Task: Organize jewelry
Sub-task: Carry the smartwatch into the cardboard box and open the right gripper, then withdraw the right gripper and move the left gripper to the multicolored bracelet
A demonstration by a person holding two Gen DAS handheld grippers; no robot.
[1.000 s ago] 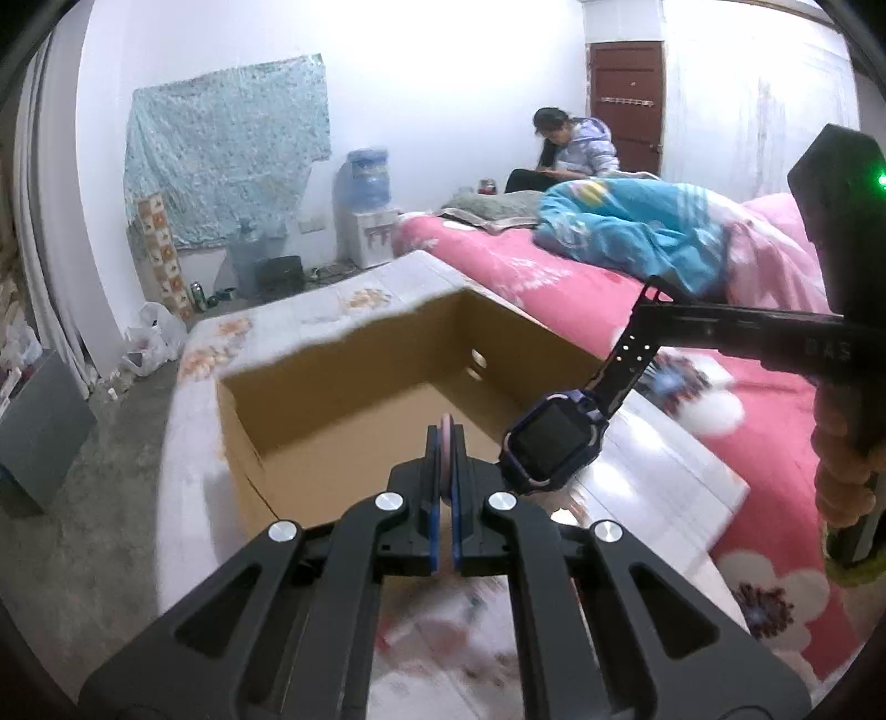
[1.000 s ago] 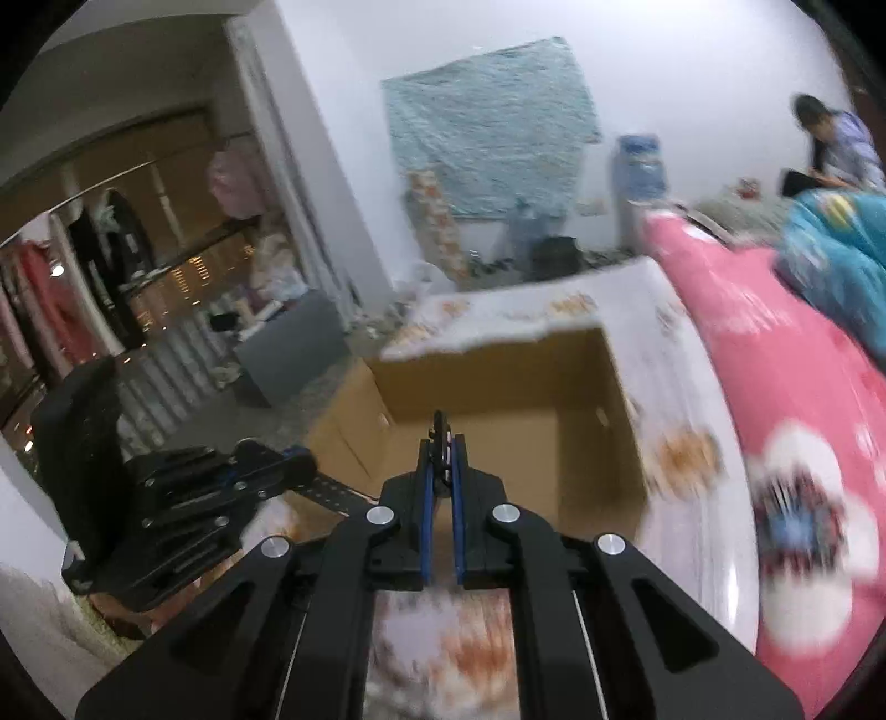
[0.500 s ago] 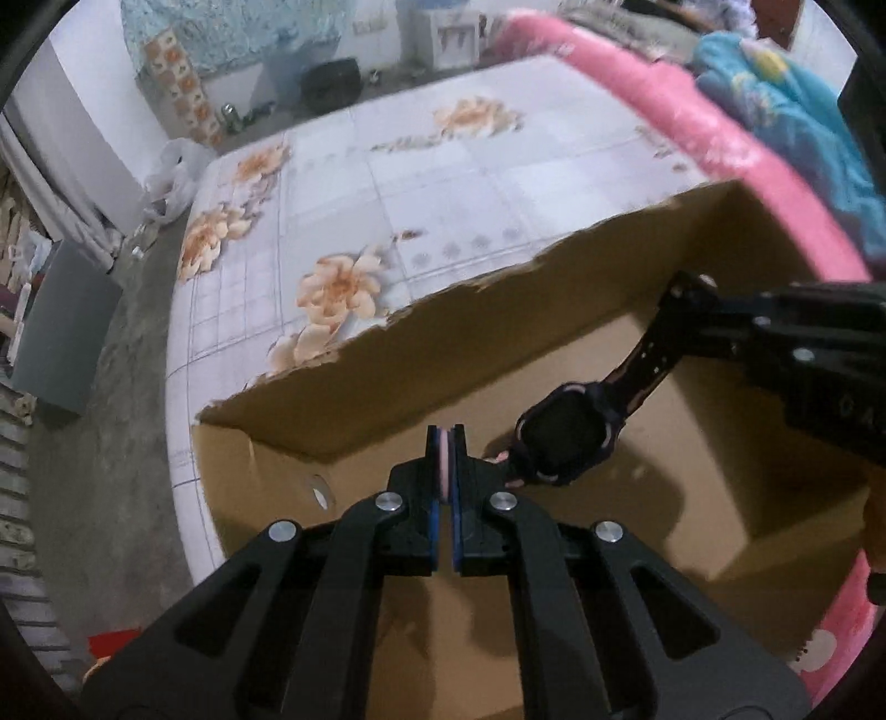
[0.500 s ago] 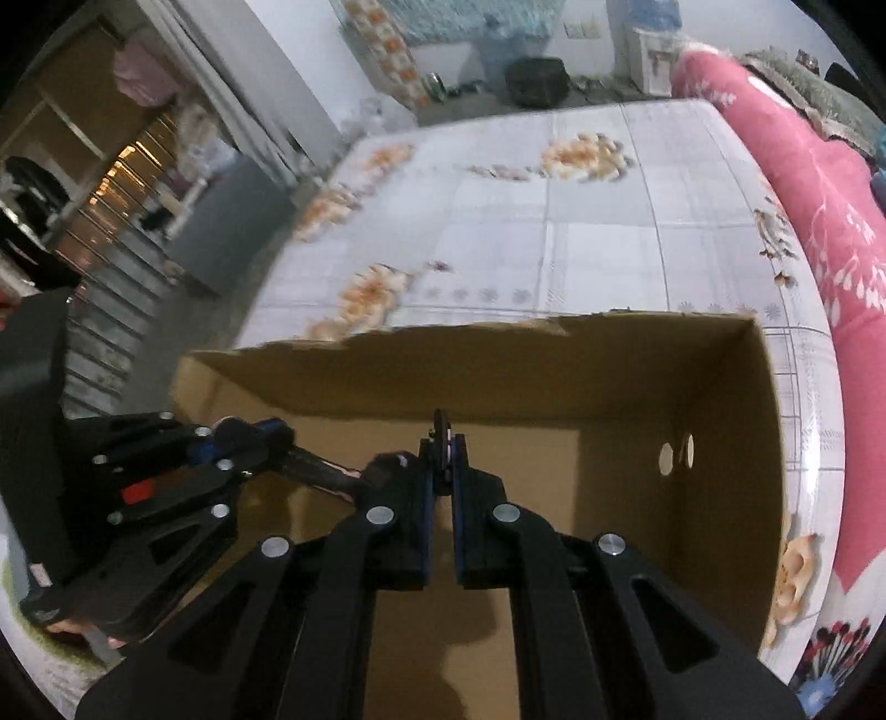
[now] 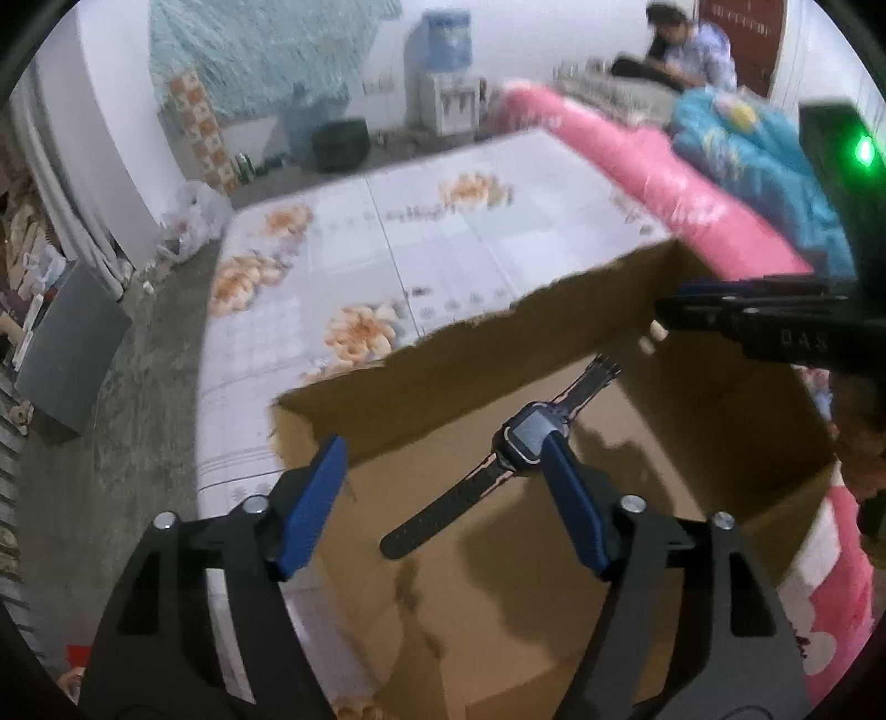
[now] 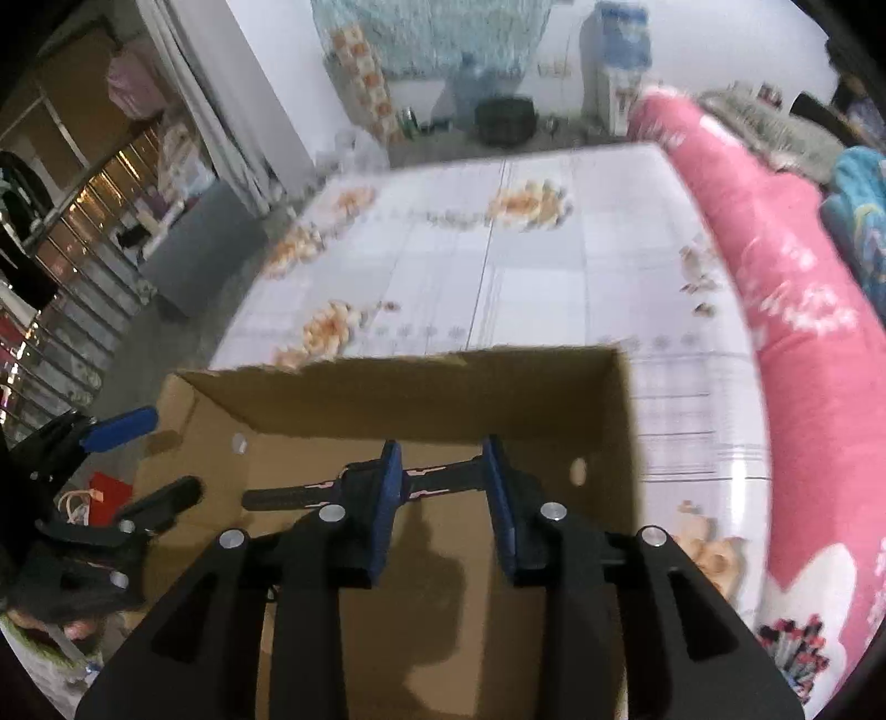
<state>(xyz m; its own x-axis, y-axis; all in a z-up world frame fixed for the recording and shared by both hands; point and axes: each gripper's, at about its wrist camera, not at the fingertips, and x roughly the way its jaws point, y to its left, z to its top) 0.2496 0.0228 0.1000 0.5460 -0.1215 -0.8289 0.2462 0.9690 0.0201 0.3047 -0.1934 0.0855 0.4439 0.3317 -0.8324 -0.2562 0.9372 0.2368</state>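
A dark watch point(image 5: 530, 435) with a black-and-pink strap is inside the open cardboard box point(image 5: 498, 360); whether it rests on the floor I cannot tell. My left gripper point(image 5: 443, 448) is over the box with its jaws opening wide, and the watch face sits just beside its right finger, free of the pads. In the right wrist view the strap point(image 6: 443, 476) runs crosswise past my right gripper point(image 6: 440, 448), whose jaws are opening; the pads do not press on it. The left gripper point(image 6: 144, 459) shows at the box's point(image 6: 415, 399) left side, the right gripper point(image 5: 662, 315) at the far right rim.
The box stands on a floral white sheet point(image 5: 415, 249). A pink quilt point(image 5: 664, 183) and blue bedding point(image 5: 764, 160) lie to the right. A person point(image 5: 681, 44) sits far back. A red bag point(image 6: 108, 493) is left of the box, a grey cabinet point(image 5: 72, 349) on the floor.
Both grippers were shut on the watch's strap ends, holding it over the box. Now both have opened and the watch is loose, lower inside the box.
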